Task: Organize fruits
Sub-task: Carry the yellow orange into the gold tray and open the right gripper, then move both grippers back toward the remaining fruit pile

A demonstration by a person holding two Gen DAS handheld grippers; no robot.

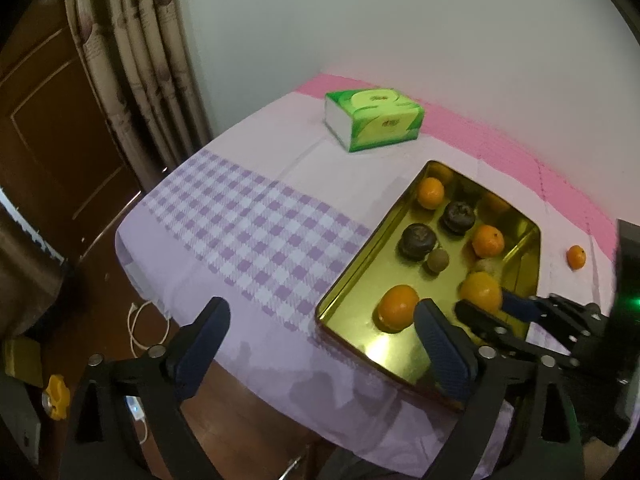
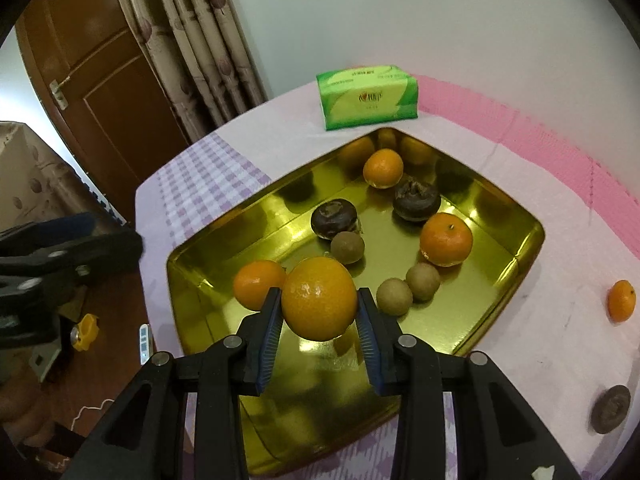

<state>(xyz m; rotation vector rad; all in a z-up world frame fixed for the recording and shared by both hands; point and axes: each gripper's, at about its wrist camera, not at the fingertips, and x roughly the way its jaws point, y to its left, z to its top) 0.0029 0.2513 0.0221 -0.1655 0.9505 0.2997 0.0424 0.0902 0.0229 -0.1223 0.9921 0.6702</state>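
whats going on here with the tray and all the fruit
A person with a gripper in each hand is sorting fruit into a gold tray. The right gripper is shut on an orange and holds it over the tray's near end. The left gripper is open and empty beside the tray. One small orange and a dark fruit lie on the cloth outside the tray.

Black hand-held gripper [image 2: 319,322], blue ribbed pads [image 2: 269,344], silver screws
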